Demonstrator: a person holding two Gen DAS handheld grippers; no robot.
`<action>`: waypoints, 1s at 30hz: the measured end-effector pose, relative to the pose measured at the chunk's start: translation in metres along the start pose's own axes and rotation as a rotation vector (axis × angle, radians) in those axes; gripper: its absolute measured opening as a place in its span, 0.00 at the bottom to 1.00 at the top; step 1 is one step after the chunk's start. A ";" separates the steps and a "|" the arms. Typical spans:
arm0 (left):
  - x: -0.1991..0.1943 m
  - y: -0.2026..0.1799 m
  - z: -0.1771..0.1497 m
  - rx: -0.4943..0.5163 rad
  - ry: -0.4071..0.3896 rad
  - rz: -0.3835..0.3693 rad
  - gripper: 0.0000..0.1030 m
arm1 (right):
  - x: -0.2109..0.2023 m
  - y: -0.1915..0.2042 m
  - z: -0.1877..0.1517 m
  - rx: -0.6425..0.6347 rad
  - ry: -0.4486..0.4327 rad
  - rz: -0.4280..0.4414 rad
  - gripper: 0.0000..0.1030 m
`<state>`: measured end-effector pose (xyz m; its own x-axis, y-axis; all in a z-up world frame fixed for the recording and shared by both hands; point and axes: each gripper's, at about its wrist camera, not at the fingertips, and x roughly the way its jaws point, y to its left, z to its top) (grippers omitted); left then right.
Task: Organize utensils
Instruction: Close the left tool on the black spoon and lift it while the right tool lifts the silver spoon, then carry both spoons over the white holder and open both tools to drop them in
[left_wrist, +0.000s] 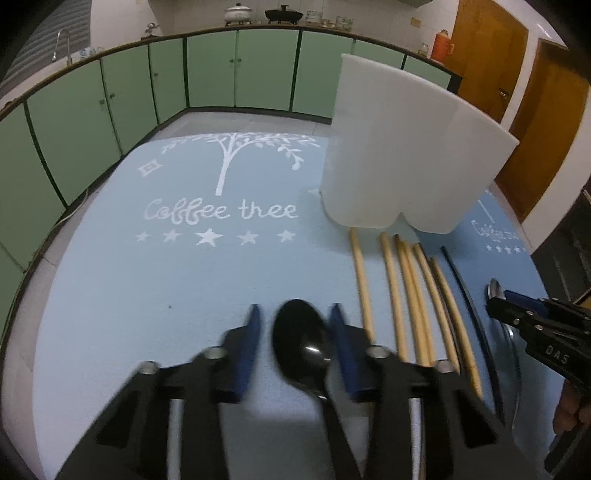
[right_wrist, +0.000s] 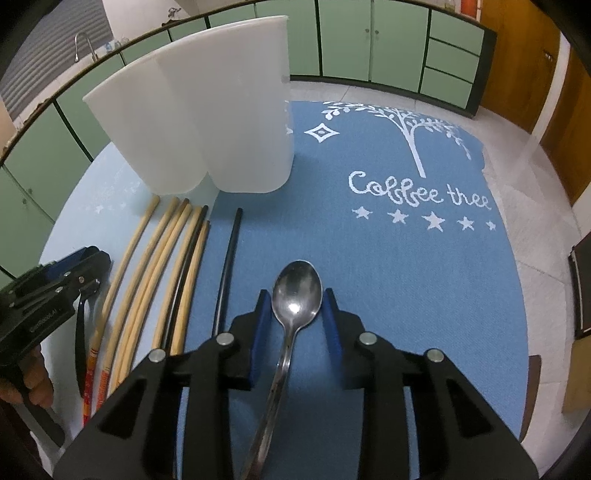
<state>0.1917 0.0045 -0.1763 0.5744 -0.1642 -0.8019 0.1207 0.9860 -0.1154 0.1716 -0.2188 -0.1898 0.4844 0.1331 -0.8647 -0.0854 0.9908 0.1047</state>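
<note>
Nearest the left camera, the left tongs (left_wrist: 295, 308) are standing wide open, their two blue fingers well apart on either side of one black spoon (left_wrist: 306, 347), whose bowl is pointing to 12 o'clock; the fingers are not pinching it, though the right one is sitting just beside the bowl. Nearest the right camera, the right tongs (right_wrist: 296, 291) are likewise gaping, gripping nothing, with one metal spoon (right_wrist: 282, 365) lying between the fingers on the darker blue mat (right_wrist: 388, 277), bowl up and pointing to 12 o'clock. At 10 o'clock from those tongs, five wooden chopsticks (right_wrist: 147, 266) are lying side by side, with two black chopsticks (right_wrist: 229, 266) among and beside them, one tucked between the wooden ones and one lying apart at their right. The lighter blue mat (left_wrist: 147, 277) is spreading out to 11 o'clock of the left tongs. Just beyond the chopstick tips, one white holder (right_wrist: 203, 110) with two compartments is standing upright where the two mats are meeting. Farther off, green cupboards (left_wrist: 210, 70) are running along the wall.
</note>
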 end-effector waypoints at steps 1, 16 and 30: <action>-0.001 0.000 0.000 -0.002 -0.001 -0.007 0.28 | -0.002 -0.002 -0.001 0.004 -0.007 0.001 0.26; -0.044 -0.019 -0.005 0.087 -0.191 -0.039 0.04 | -0.052 -0.010 -0.007 0.004 -0.189 0.046 0.26; -0.104 -0.020 0.024 0.089 -0.439 0.016 0.03 | -0.124 -0.013 0.030 -0.005 -0.437 0.082 0.26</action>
<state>0.1485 0.0011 -0.0765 0.8638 -0.1656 -0.4758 0.1675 0.9851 -0.0388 0.1384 -0.2471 -0.0690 0.7985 0.2098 -0.5643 -0.1430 0.9766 0.1607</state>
